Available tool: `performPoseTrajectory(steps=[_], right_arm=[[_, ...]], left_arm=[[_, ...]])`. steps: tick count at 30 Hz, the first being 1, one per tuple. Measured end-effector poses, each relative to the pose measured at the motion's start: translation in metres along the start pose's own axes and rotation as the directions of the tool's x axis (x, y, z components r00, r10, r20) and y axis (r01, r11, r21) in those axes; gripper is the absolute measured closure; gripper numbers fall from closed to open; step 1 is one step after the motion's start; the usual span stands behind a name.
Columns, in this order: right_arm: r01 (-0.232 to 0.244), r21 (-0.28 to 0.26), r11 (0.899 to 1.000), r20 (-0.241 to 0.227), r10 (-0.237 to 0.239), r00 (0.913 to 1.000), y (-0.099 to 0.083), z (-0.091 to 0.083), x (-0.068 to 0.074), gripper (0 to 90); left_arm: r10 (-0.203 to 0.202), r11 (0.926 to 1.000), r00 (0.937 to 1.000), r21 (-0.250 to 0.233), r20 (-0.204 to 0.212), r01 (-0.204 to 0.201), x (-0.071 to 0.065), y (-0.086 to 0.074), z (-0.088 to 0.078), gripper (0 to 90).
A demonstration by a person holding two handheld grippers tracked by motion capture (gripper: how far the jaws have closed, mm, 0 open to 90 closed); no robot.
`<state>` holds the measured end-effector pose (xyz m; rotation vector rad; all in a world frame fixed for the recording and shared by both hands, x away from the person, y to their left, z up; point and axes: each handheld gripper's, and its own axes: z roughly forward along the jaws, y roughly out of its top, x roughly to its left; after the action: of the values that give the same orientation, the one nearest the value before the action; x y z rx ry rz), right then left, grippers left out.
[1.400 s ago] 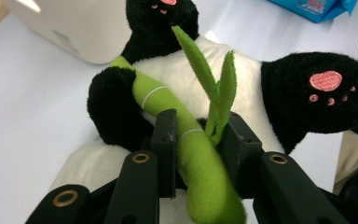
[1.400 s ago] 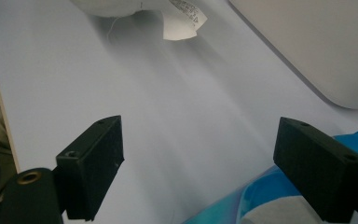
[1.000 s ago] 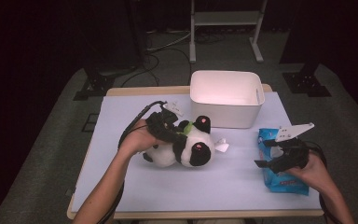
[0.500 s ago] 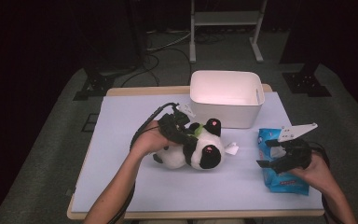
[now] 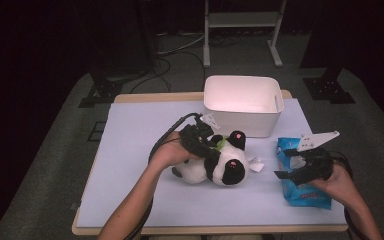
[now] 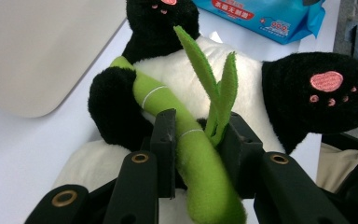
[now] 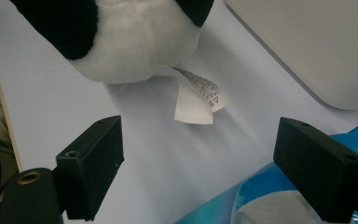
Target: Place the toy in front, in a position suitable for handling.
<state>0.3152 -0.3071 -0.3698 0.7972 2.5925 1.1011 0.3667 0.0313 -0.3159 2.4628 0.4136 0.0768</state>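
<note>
High view: left gripper [image 5: 211, 146] fingers clamped on panda's bamboo stalk [image 6: 186, 135], right gripper [image 5: 291, 162] fingers apart

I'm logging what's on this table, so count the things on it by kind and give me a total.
Plush panda: 1
White bin: 1
Blue wipes pack: 1
Total: 3

One plush panda [image 5: 215, 162], one white bin [image 5: 242, 104], one blue wipes pack [image 5: 305, 192], two grippers.
</note>
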Motion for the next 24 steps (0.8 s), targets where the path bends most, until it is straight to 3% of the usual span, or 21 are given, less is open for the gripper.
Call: performPoseTrajectory(steps=[12,17,24], right_arm=[[-0.019,-0.001,1.000,-0.001,0.019,0.9998,-0.005,0.000,0.000,14.7],[-0.026,0.000,1.000,-0.009,0.026,0.9996,-0.006,-0.002,0.000,14.7],[-0.029,0.008,1.000,0.004,0.029,0.9996,-0.003,-0.002,0.000,14.7]], left_arm=[[0.004,1.0000,0.9991,0.004,0.042,-0.004,-0.005,-0.004,0.019,66.2],[-0.009,1.0000,0.9980,-0.004,0.062,0.009,-0.004,-0.006,0.019,62.0],[0.005,0.9998,0.9967,-0.022,0.082,-0.003,-0.004,-0.007,0.011,55.9]])
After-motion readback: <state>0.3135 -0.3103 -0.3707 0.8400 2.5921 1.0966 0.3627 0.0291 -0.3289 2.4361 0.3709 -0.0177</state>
